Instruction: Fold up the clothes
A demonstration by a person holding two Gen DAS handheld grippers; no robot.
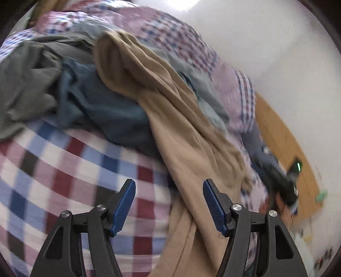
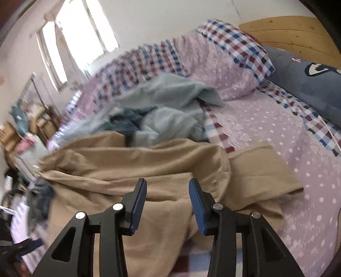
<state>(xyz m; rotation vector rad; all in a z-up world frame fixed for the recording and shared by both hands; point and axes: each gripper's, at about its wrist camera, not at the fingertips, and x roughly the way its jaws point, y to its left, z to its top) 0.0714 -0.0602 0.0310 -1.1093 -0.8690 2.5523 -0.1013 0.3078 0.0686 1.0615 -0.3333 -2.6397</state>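
On the bed (image 2: 298, 136), tan trousers (image 2: 132, 170) lie across the near edge; left hand-held gripper (image 1: 169, 204) and right hand-held gripper (image 2: 168, 202) hover above, jaws apart, empty.

White plaster wall (image 2: 170, 19) rose behind everything. A bright window (image 2: 81, 36) stood far up and left of the fingers, daylight blown out. A pale wooden headboard (image 2: 294, 34) sat up and right. The bed (image 2: 298, 149) carried lilac dotted bedding with checked borders; a grey pillow (image 2: 309, 85) lay against the headboard. Cluttered shelving (image 2: 42, 123), blurred, stood left. Left view: the same wall, headboard right of the fingers.
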